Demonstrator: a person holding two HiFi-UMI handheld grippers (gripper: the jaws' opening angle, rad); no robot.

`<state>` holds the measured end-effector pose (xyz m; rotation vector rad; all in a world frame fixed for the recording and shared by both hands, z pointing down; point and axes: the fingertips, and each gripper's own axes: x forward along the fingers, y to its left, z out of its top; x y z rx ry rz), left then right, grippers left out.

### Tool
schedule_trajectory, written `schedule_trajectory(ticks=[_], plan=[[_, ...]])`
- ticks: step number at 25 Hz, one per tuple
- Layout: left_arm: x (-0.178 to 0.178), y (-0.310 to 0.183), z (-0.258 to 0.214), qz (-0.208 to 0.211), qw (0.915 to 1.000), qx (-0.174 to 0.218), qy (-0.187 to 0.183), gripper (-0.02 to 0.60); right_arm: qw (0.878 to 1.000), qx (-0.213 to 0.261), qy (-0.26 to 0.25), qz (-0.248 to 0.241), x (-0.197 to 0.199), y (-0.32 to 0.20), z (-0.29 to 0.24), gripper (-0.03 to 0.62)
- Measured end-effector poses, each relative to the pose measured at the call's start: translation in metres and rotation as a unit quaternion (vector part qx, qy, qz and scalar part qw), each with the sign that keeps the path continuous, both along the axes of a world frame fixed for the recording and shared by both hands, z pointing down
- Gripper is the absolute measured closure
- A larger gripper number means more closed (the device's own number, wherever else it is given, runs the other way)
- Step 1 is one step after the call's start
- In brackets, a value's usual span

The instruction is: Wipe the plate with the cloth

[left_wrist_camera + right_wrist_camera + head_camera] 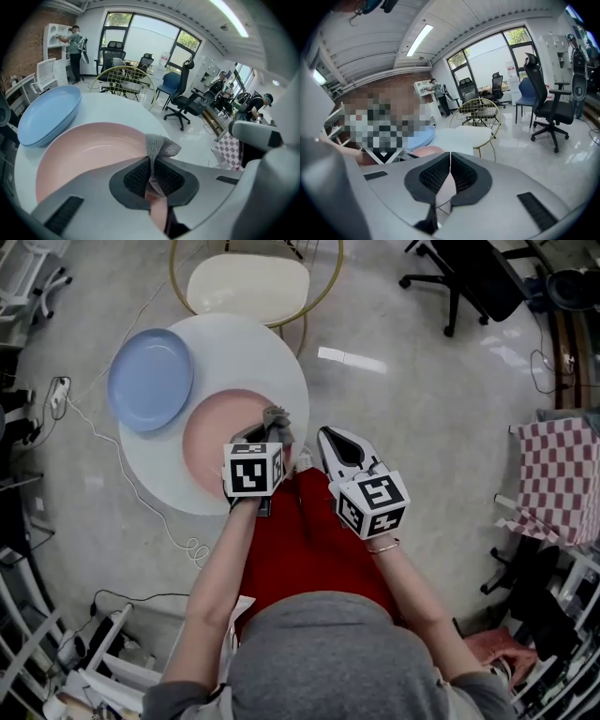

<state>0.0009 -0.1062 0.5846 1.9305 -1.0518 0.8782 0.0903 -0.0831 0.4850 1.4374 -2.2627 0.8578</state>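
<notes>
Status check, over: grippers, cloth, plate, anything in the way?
Left gripper shut on grey cloth, over pink plate. Right gripper shut, empty, held aside. Blue plate next to the pink one, not in the way.

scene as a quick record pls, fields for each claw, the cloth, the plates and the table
left claw: shut on cloth, over the pink plate's near edge
right claw: shut, empty, held off the table's edge
cloth: grey mesh, pinched upright between the left jaws; contact with the plate cannot be told
pink plate: on table, nearest the person
blue plate: on table, beside the pink plate, farther left
table: round, white, holds both plates
</notes>
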Motion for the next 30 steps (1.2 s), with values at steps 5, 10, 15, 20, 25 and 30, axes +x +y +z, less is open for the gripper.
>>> schedule_trajectory(ticks=[5, 10, 15, 20, 25, 30], plan=[[0.007, 0.002, 0.024, 0.027, 0.9988, -0.013, -0.039, 0.548, 1.0, -0.006, -0.005, 0.014, 0.017, 0.002, 0.003, 0.565], [-0.014, -0.001, 0.025, 0.016, 0.9977, -0.012, -0.065, 0.547, 1.0, -0.009, -0.014, -0.009, 0.002, -0.006, 0.004, 0.565], [-0.058, 0.002, 0.025, -0.04, 0.9962, -0.024, -0.074, 0.548, 0.998, -0.011, -0.019, -0.059, -0.03, -0.015, 0.004, 0.565], [-0.105, 0.013, 0.025, -0.092, 0.9921, -0.033, -0.078, 0.548, 0.994, -0.019, -0.02, -0.103, -0.067, -0.019, 0.008, 0.565], [-0.135, 0.023, 0.026, -0.132, 0.9872, -0.034, -0.083, 0.546, 0.988, -0.024, -0.021, -0.148, -0.101, -0.022, 0.01, 0.565], [-0.153, 0.025, 0.021, -0.148, 0.9851, -0.027, -0.084, 0.548, 0.986, -0.026, -0.016, -0.164, -0.121, -0.023, 0.011, 0.565]])
